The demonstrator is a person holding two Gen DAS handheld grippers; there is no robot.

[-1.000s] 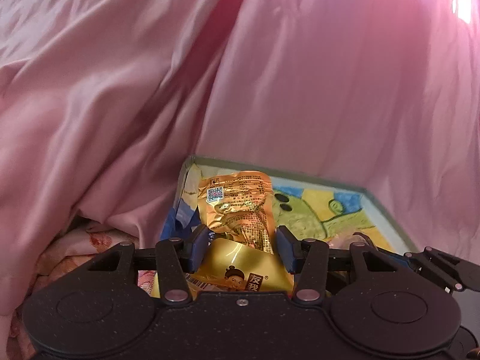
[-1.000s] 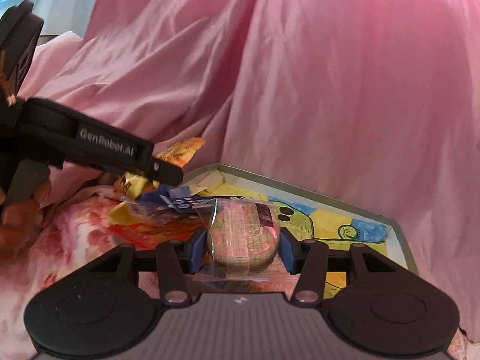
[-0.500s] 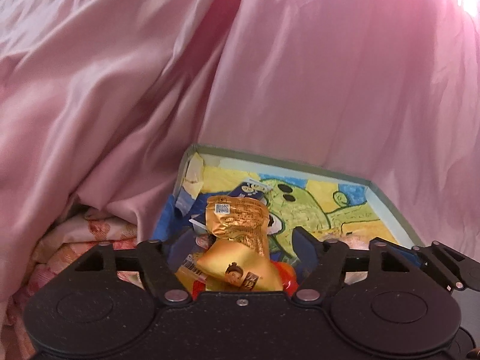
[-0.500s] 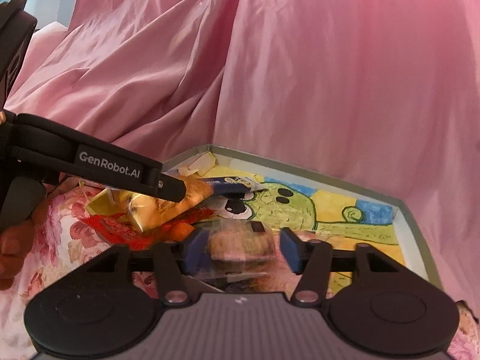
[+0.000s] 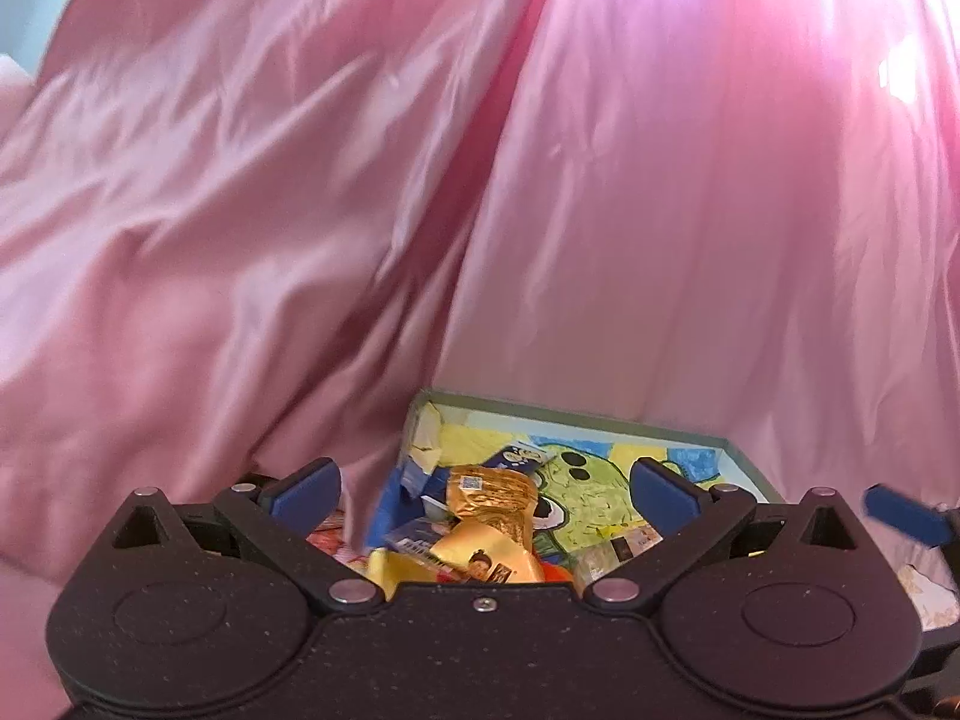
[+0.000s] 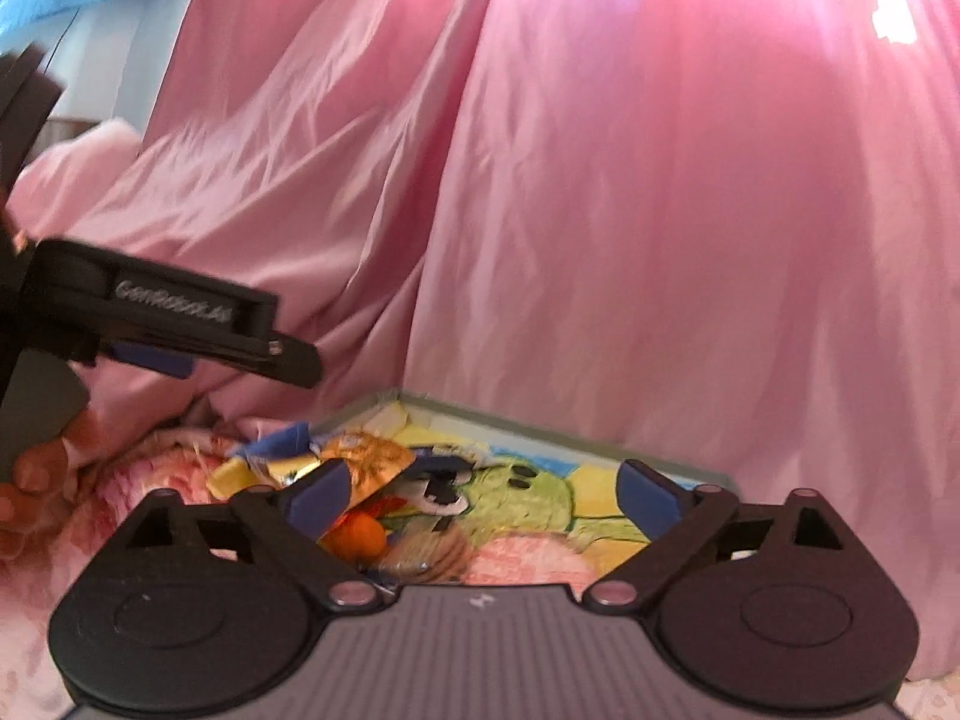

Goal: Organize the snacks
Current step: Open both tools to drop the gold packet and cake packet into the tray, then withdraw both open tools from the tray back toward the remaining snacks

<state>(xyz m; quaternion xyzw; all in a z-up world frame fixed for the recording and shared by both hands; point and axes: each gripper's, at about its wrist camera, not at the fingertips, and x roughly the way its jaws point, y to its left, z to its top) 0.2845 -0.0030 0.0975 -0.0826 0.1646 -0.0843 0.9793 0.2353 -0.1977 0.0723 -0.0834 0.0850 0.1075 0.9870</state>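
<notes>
1. Pink satin cloth (image 5: 300, 210) fills both views and hides everything behind the tray (image 5: 576, 414).
2. The left gripper (image 5: 483, 489) has its jaws wide apart, holding nothing; its own body cuts off the gold snack packets (image 5: 489, 504) piled at the tray's left end.
3. The right gripper (image 6: 480, 495) is likewise spread and empty. A clear-wrapped round snack (image 6: 429, 552) lies blurred below it, beside an orange item (image 6: 360, 534) I cannot identify.
4. The tray's cartoon floor is partly covered by wrappers.
</notes>
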